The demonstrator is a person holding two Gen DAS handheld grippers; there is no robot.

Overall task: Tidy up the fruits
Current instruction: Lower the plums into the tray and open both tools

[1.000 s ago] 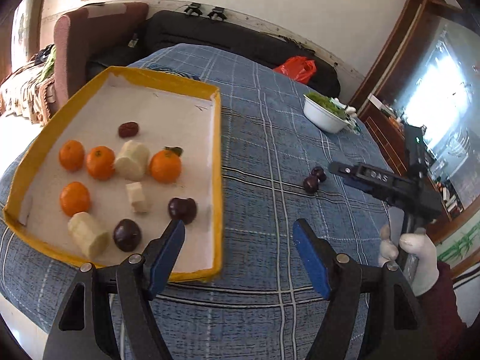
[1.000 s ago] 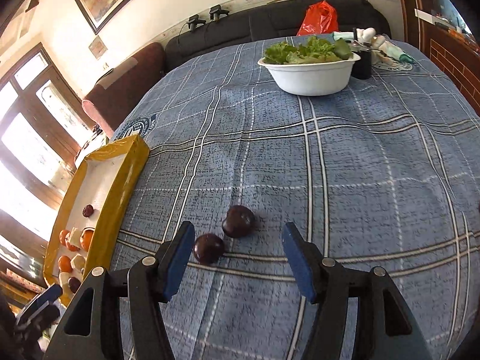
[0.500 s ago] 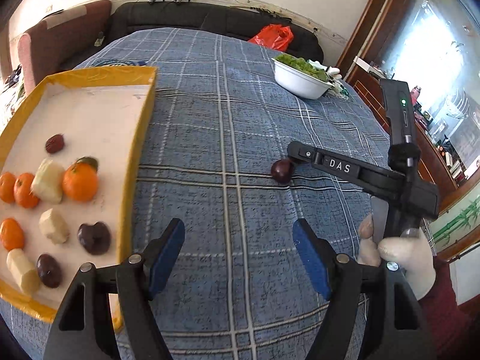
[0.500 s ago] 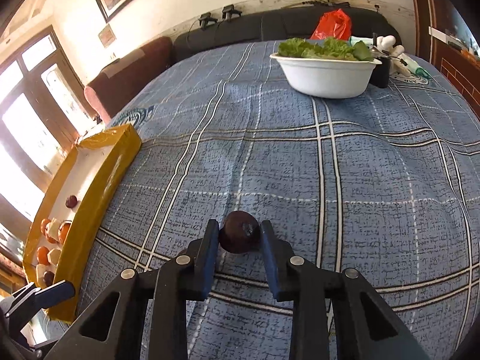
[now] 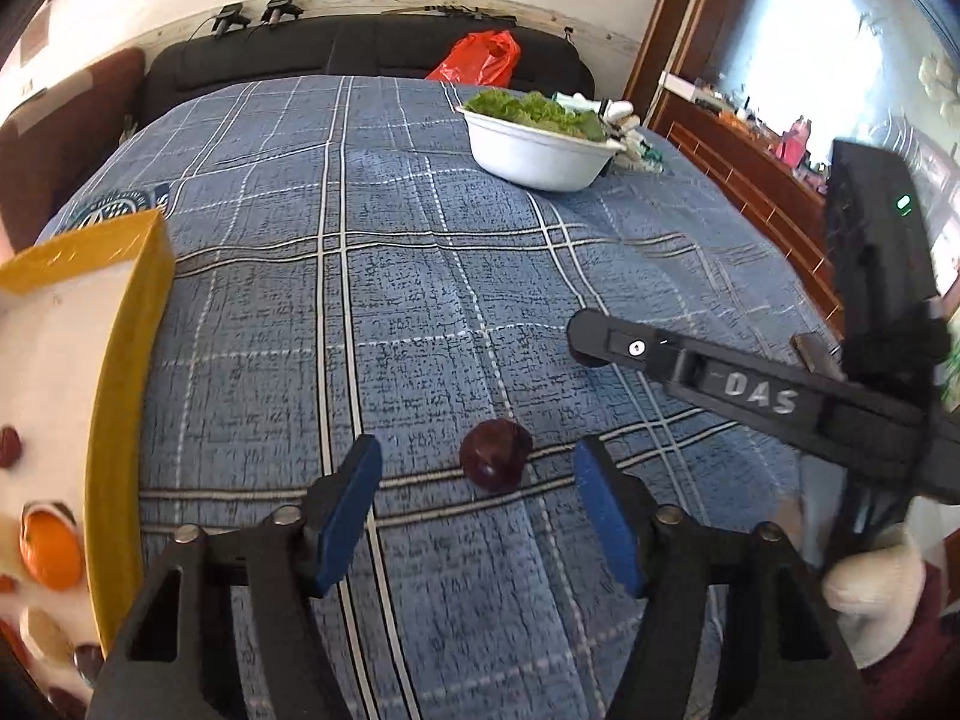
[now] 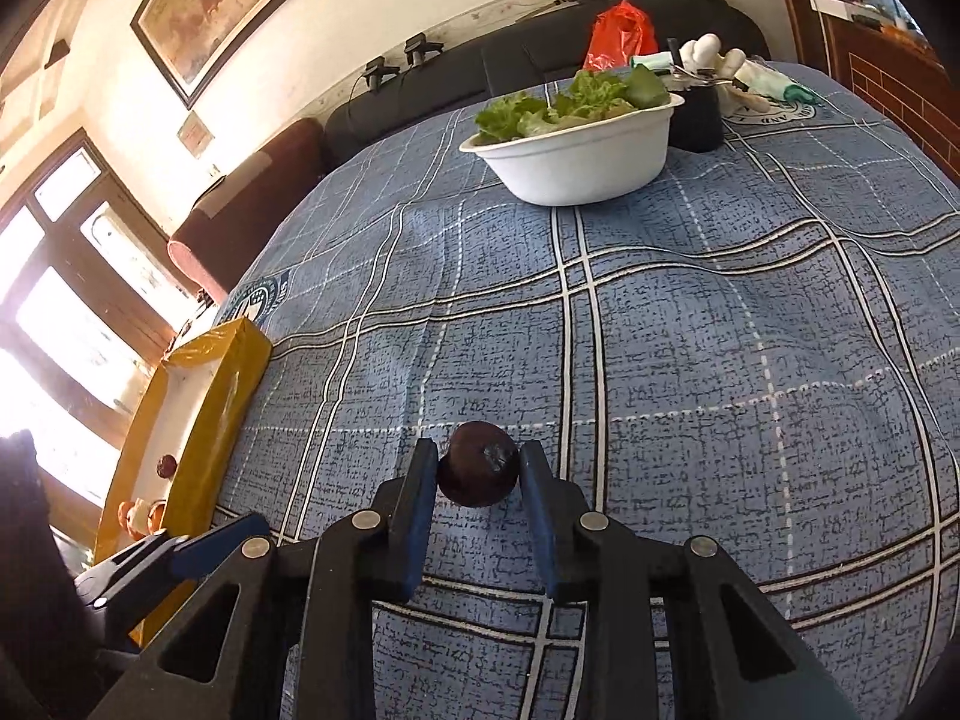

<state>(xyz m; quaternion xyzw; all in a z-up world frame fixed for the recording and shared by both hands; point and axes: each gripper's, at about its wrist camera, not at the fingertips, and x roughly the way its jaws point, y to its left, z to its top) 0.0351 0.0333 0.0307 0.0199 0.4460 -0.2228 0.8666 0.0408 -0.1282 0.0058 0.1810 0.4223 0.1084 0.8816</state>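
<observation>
My right gripper (image 6: 478,471) is shut on a dark plum (image 6: 478,472) and holds it above the blue checked tablecloth. My left gripper (image 5: 477,501) is open, and a second dark plum (image 5: 495,462) lies on the cloth between its blue fingers. The right gripper also shows in the left wrist view (image 5: 591,345), to the right of that plum. A yellow-rimmed tray (image 5: 129,372) at the left holds an orange (image 5: 51,549) and other fruit, mostly cut off. The tray shows in the right wrist view too (image 6: 210,402).
A white bowl of lettuce (image 5: 540,147) stands at the far side of the table, with small items behind it. A black sofa with a red bag (image 5: 480,57) runs behind the table. A wooden cabinet (image 5: 750,180) is on the right.
The right gripper closed on one plum and lifted it. The left gripper swung right, away from the tray, and moved up to the other plum, staying open.
</observation>
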